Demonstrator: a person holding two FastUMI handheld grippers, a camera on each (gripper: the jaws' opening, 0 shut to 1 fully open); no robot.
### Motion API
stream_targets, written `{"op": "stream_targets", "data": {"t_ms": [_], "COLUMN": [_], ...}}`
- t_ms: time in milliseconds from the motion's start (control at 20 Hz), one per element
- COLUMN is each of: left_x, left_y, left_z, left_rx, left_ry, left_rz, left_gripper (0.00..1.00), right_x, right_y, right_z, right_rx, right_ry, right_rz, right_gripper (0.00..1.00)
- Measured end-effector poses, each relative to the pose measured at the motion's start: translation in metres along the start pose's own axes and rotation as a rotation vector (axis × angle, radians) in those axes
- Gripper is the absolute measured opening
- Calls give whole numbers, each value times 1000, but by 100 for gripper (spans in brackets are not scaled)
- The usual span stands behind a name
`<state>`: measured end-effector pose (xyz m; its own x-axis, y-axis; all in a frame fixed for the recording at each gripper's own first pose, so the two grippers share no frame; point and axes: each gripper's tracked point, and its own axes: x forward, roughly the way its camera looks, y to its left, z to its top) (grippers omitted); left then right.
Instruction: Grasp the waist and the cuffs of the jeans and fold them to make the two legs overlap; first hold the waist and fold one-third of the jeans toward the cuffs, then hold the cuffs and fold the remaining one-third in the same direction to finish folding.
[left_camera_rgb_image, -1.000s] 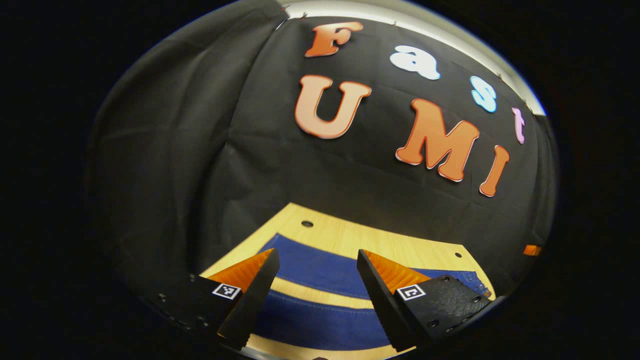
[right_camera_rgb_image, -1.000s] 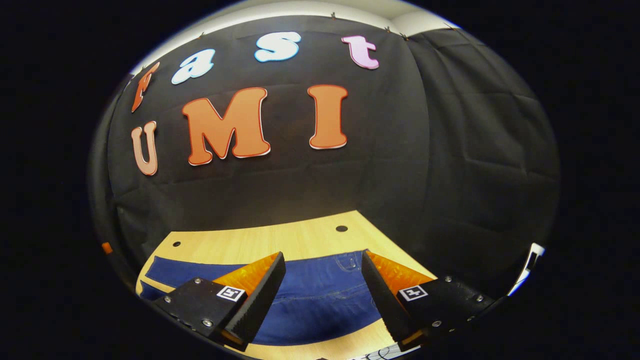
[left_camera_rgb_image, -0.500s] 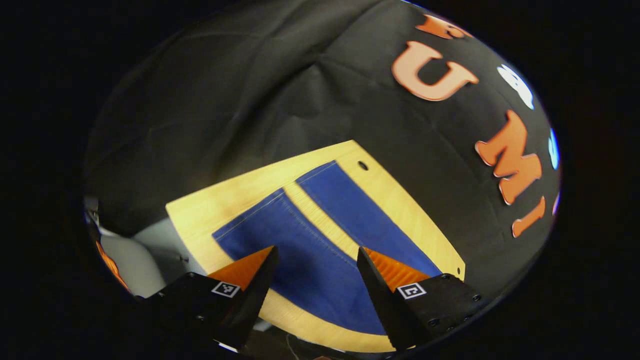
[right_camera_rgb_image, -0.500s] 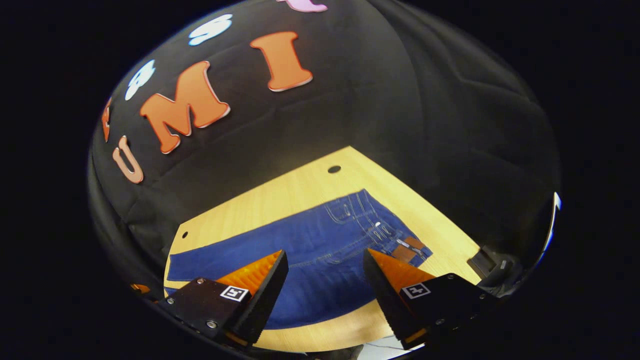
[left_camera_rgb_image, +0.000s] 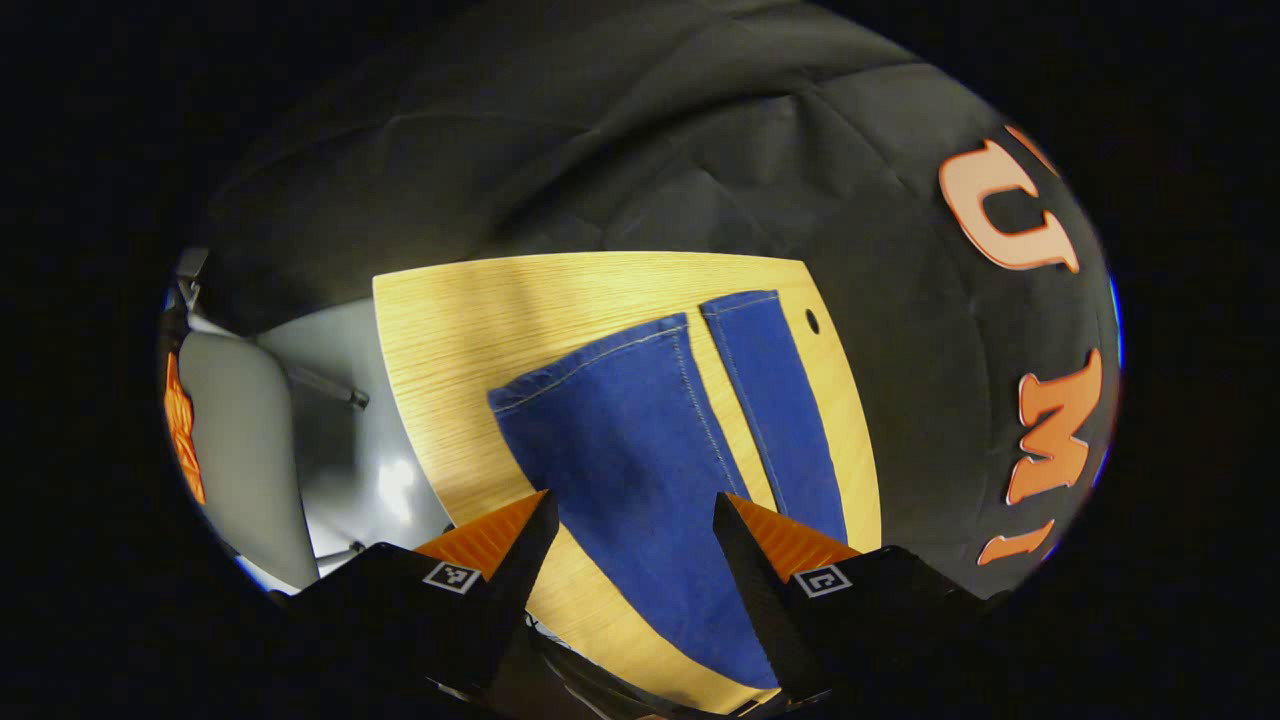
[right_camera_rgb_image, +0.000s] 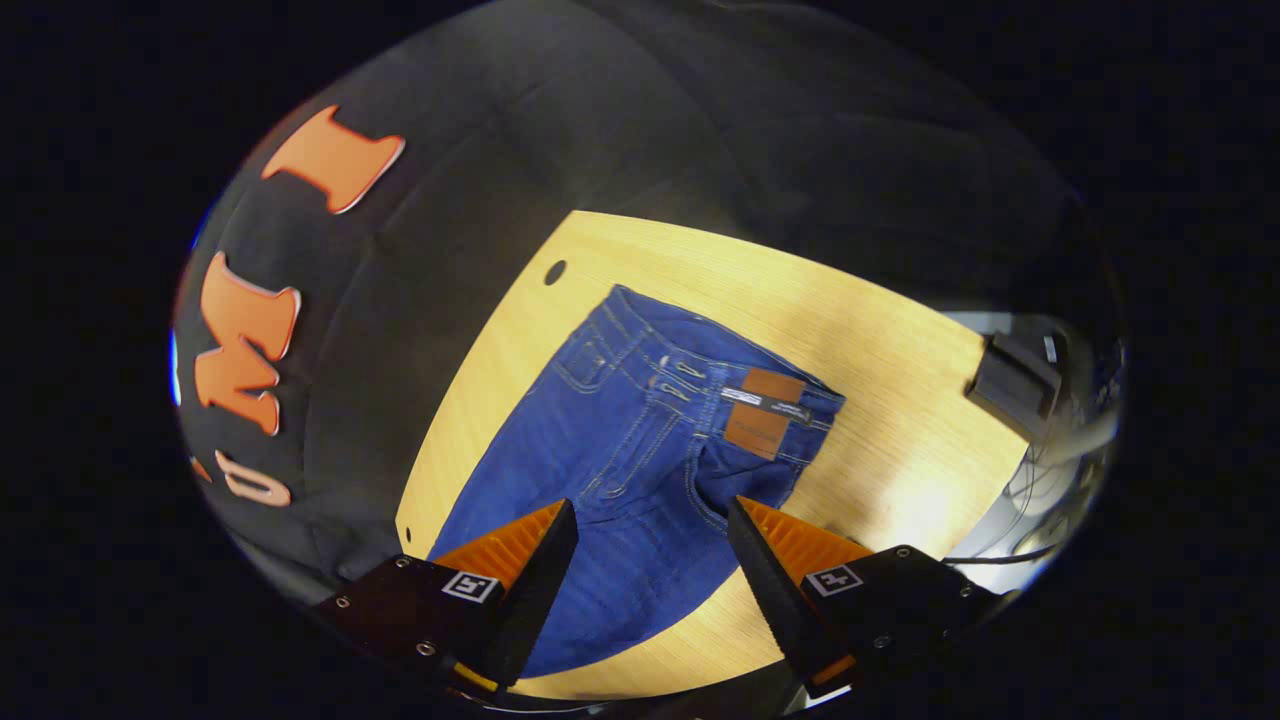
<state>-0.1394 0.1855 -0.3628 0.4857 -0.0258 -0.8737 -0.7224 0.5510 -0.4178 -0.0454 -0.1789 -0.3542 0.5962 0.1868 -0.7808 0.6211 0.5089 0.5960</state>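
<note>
Jeans: we see blue jeans (right_camera_rgb_image: 640, 470) spread flat and unfolded on the wooden table (right_camera_rgb_image: 880, 340).
Waist: in the right gripper view the waistband, with its brown patch (right_camera_rgb_image: 765, 412), lies toward the table's far side, near a small hole in the tabletop.
Legs: in the left gripper view the two legs (left_camera_rgb_image: 650, 450) lie side by side, a strip of table between them, cuffs (left_camera_rgb_image: 590, 358) toward the far edge.
Left gripper (left_camera_rgb_image: 632, 545): we have it above the nearer leg, fingers apart, nothing between them.
Right gripper (right_camera_rgb_image: 648, 550): we hold it above the seat of the jeans, fingers spread, gripping nothing.
Box: a dark box (right_camera_rgb_image: 1012, 385) sits at the table's corner.
</note>
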Motion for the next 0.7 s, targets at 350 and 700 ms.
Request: {"op": "stream_targets", "data": {"t_ms": [350,700], "left_x": [20,36], "left_y": [31,34], "left_z": [15,18], "left_rx": [-217,-226], "left_ry": [35,90], "left_rz": [-30,116], "left_gripper": [96,68], "right_x": [23,38], "right_y": [-22,-42], "right_z": [3,3], "right_rx": [129,179], "right_ry": [36,72], "right_rz": [-28,-82], "right_gripper": [96,96]}}
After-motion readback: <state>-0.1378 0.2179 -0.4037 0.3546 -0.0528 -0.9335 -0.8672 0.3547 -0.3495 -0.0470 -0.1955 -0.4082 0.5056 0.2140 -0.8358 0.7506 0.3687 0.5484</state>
